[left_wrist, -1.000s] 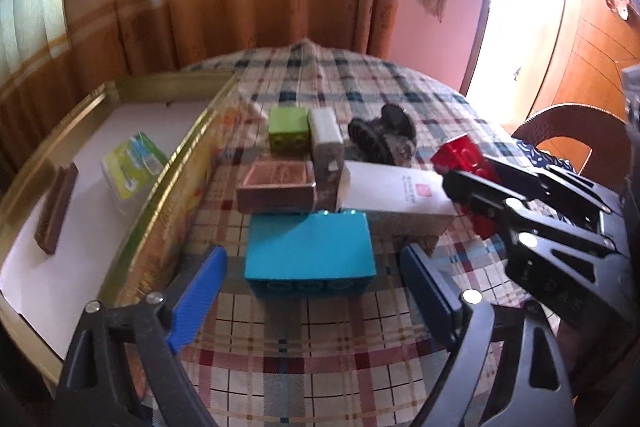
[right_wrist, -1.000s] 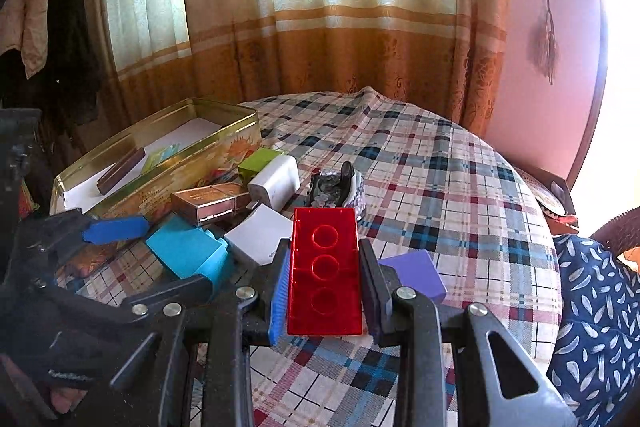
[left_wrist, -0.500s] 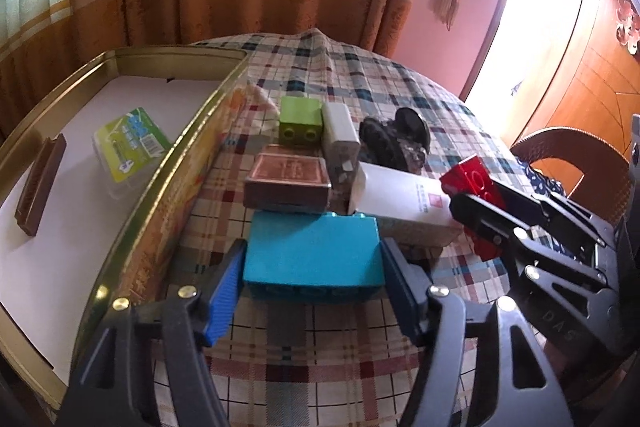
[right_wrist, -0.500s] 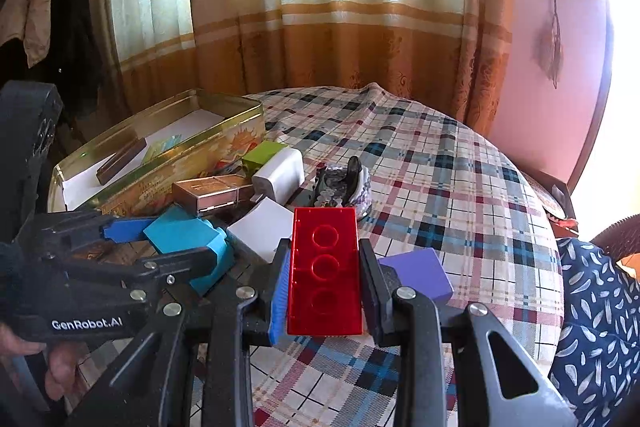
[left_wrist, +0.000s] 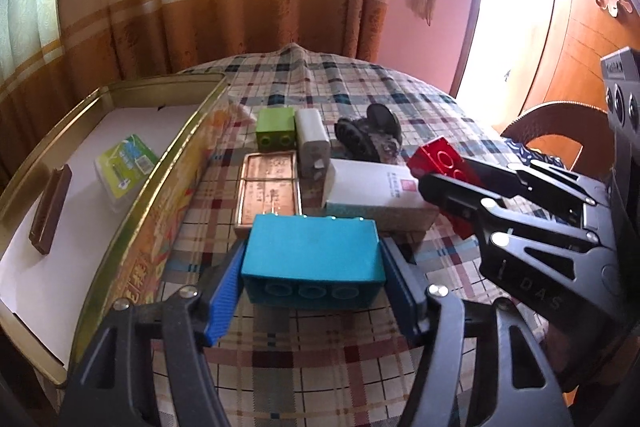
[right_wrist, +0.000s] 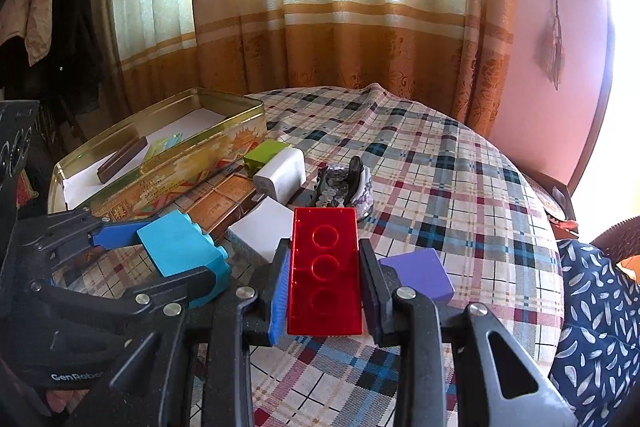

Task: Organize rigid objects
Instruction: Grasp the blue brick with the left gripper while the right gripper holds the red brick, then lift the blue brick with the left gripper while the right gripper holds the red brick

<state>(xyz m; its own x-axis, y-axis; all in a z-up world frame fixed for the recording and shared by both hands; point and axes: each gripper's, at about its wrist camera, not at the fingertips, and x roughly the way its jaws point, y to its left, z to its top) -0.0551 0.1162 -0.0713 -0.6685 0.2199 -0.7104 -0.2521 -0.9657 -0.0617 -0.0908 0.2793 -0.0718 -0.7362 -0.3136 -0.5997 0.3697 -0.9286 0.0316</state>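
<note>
A blue brick (left_wrist: 312, 251) sits in front of the cluster on the plaid cloth, and my left gripper (left_wrist: 312, 267) is shut on it, blue pads pressing both ends. The right wrist view shows the same blue brick (right_wrist: 176, 247) tilted in that grip. My right gripper (right_wrist: 325, 251) is shut on a red brick (right_wrist: 325, 279), held flat above the cloth to the right; the red brick (left_wrist: 436, 157) also shows in the left wrist view. A gold tin box (left_wrist: 176, 147) stands open at the left.
In the tin lie a brown bar (left_wrist: 50, 209) and a green packet (left_wrist: 124, 163). Behind the blue brick are a copper box (left_wrist: 270, 191), green brick (left_wrist: 274, 129), white charger (left_wrist: 312, 143), white carton (left_wrist: 376, 191) and dark toy (left_wrist: 368, 137). A purple block (right_wrist: 418, 273) lies right.
The left gripper's jaws came in from wide open and closed onto the ends of the blue brick. The right gripper has kept still with the red brick.
</note>
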